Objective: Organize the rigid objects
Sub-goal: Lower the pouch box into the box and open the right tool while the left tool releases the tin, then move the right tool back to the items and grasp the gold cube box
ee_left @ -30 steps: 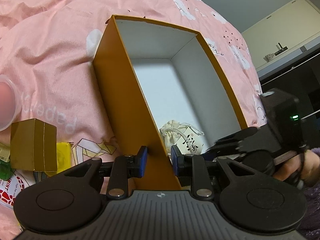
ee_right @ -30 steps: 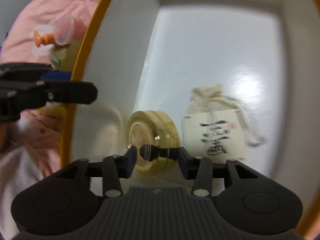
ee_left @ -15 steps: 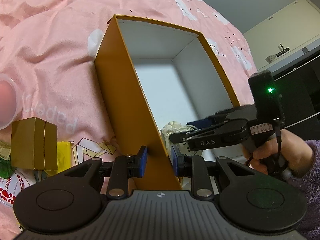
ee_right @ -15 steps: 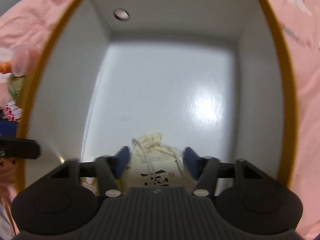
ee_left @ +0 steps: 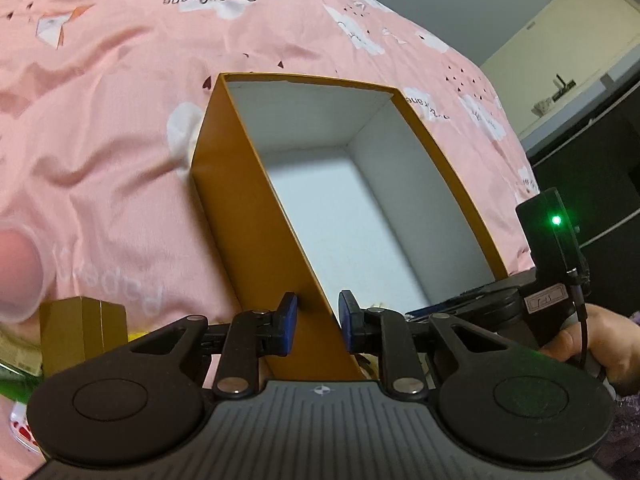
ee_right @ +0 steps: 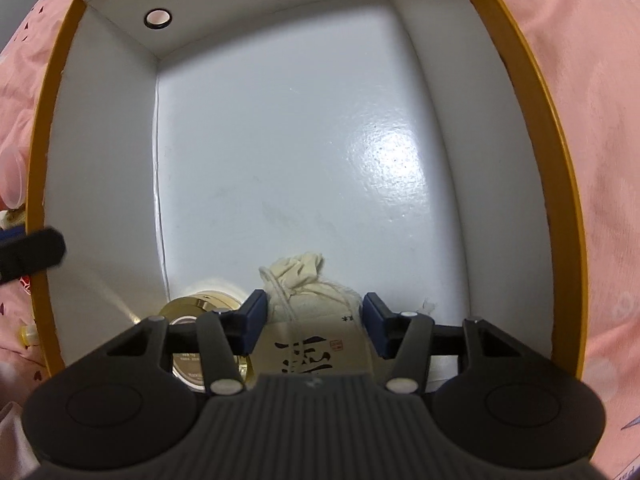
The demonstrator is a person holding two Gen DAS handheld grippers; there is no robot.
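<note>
An orange box [ee_left: 248,240] with a white inside lies open on the pink bedspread. My left gripper [ee_left: 317,328] is shut on its near side wall, one pad on each face. My right gripper [ee_right: 314,322] points down into the box [ee_right: 532,80], open. A cream cloth pouch [ee_right: 308,296] with a printed tag lies on the box floor below the gap between its fingers; I see no pad pressing it. A round gold tin [ee_right: 188,316] rests beside the pouch against the left wall, partly hidden by the left finger. The left wrist view shows the right gripper's body [ee_left: 552,248] and the hand [ee_left: 608,344] holding it.
Left of the box lie a small gold carton [ee_left: 80,332], a translucent pink cup [ee_left: 16,272] and green and yellow packets at the frame edge. The pink bedspread [ee_left: 120,80] surrounds the box. A small round hole [ee_right: 159,19] sits in the far wall.
The right gripper let go of the gold tin, which now lies by the box's left wall, then shifted over the pouch with its jaws wider. The left gripper kept its hold on the wall.
</note>
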